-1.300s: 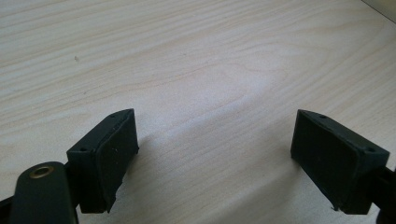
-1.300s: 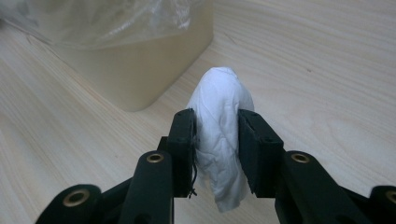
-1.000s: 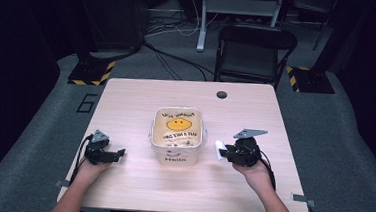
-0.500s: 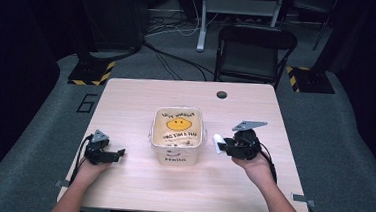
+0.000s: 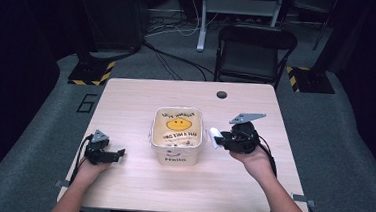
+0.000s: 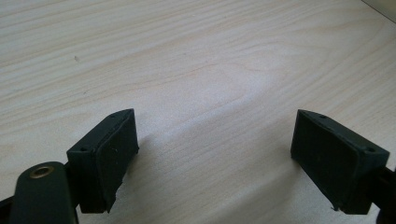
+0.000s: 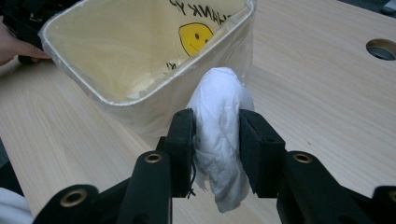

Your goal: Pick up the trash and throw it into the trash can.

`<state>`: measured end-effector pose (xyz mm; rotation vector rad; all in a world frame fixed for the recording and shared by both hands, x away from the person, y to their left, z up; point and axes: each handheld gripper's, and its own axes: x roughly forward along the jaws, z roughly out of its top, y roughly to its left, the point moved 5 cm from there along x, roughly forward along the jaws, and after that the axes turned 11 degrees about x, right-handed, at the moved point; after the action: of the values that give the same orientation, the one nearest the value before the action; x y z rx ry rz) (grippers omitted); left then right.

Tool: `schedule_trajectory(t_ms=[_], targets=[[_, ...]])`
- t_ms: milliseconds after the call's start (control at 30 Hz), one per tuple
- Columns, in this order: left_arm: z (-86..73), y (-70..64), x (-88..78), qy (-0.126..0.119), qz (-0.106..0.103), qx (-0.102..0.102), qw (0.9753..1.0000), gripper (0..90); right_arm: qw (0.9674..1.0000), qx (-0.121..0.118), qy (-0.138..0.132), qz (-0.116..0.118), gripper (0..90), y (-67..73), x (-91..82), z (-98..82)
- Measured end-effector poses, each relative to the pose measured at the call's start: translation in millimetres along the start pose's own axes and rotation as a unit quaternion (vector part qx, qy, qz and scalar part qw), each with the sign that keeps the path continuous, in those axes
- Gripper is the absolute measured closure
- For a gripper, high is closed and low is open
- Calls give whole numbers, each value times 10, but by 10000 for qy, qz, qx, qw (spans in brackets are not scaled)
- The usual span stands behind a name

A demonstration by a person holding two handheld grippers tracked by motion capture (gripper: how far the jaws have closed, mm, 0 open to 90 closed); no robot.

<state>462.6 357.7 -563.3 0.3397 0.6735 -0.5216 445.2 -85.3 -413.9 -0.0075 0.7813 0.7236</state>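
On the floor beyond the table's far edge: a dark chair (image 5: 256,53), facing the table.

Table (image 5: 136,100): pale wood grain, rectangular, with a round cable hole (image 5: 221,95) near the far edge.

Bin (image 5: 177,134): small, cream, squarish, lined with a clear bag; stands upright near the table's middle. A yellow smiley face and dark lettering show on the liner inside; "Hello" is printed on the near outer wall. In the right gripper view its rim sits just beyond the jaws, and the inside looks bare apart from the liner.

Right gripper (image 5: 220,138): held above the table just right of the bin, pointing toward it, grey plate on top. Jaws closed tight on a wad (image 7: 219,135), pads pressing both its sides.

Left gripper (image 5: 118,154): rests low at the table's near left, well apart from the bin, pointing right. Jaws wide open, bare wood between them.

Wad: white crumpled tissue or cloth, standing out above and below the pads; close beside the bin's right wall, outside it, off the tabletop.
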Motion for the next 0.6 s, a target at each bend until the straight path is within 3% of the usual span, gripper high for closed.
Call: schedule_trajectory(t_ms=[600], targets=[[0, 0, 0, 1, -2, 3, 10000, 149, 9997, -192, -68, 152, 656, 174, -71, 269]])
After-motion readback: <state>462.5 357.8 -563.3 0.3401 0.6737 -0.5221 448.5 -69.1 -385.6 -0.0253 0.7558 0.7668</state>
